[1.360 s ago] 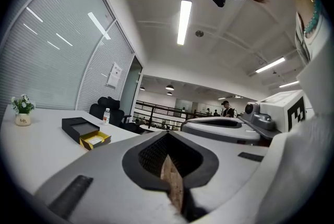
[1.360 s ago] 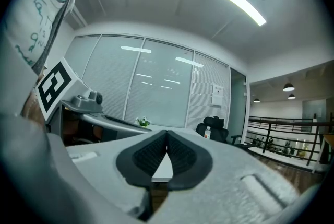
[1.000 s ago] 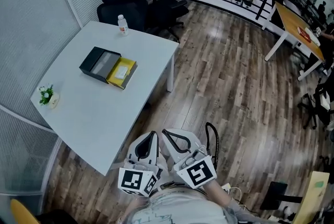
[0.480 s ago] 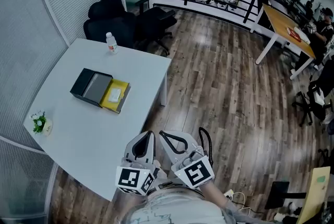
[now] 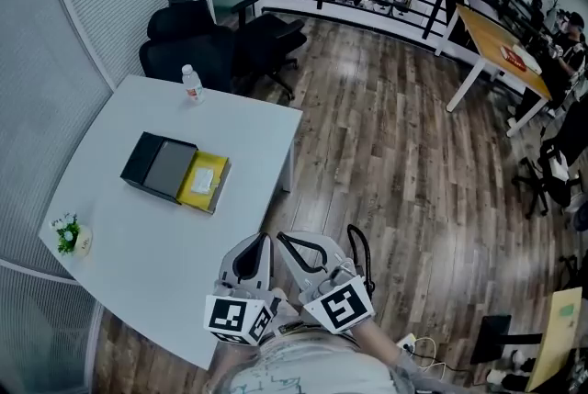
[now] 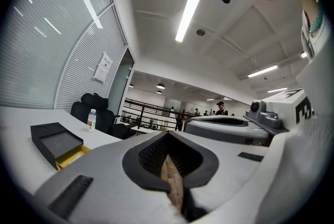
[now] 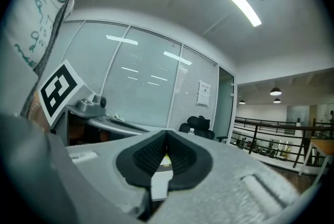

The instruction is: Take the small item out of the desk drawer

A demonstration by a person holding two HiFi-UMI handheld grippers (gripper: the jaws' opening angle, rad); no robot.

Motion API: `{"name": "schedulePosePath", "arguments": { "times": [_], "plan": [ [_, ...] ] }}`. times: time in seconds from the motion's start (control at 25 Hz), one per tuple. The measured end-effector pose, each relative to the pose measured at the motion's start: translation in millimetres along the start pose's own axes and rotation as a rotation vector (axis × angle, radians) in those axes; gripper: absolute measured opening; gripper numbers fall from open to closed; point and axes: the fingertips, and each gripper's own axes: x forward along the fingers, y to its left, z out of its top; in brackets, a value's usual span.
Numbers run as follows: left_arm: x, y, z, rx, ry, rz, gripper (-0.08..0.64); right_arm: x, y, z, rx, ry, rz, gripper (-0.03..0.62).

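Tongs both pressed together, empty: left tongs (image 5: 265,241) and right tongs (image 5: 285,241) carried near body, likely in approach; yellow drawer (image 5: 198,197) of black box (image 5: 154,164) open on far-left white table (image 5: 138,245).

Even, cool light from ceiling strips (image 6: 187,18); floor (image 5: 372,61) glare; fisheye-bent, dark-vignetted edges

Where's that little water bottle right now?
In the head view, the water bottle stands at the white table's far edge, left of centre, just before the black office chairs.
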Motion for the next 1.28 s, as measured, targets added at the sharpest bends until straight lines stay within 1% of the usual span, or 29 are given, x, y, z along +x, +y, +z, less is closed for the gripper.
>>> {"name": "schedulePosePath", "arguments": {
  "times": [0.4,0.56,0.76,0.88,1.04,1.28],
  "plan": [
    [-2.2,42.4,0.8,0.003,0.01,-0.04,-0.003,46.8,16.9,-1.6,-0.027,0.014,-0.004,0.003],
    [-5.1,49.2,-5.7,-0.011,0.03,-0.051,-0.003,52.6,21.3,-4.2,-0.023,0.027,-0.018,0.003],
    [-11.0,59.2,-2.9,-0.02,0.023,-0.061,-0.003,59.2,23.3,-5.1,-0.012,0.04,-0.034,0.003],
    [-12.0,67.0,-0.7,-0.017,0.022,-0.056,-0.003,67.6,25.0,-2.9,-0.016,0.041,-0.016,0.003],
    [-9.8,78.2,0.0,-0.02,0.029,-0.027,-0.003,80.7,26.8,0.5,-0.019,0.031,0.018,0.003],
    [8.5,92.5,3.1,-0.022,0.017,0.002,-0.003,101.7,15.0,-1.2,-0.028,0.017,0.065,0.003]
  ]
}}
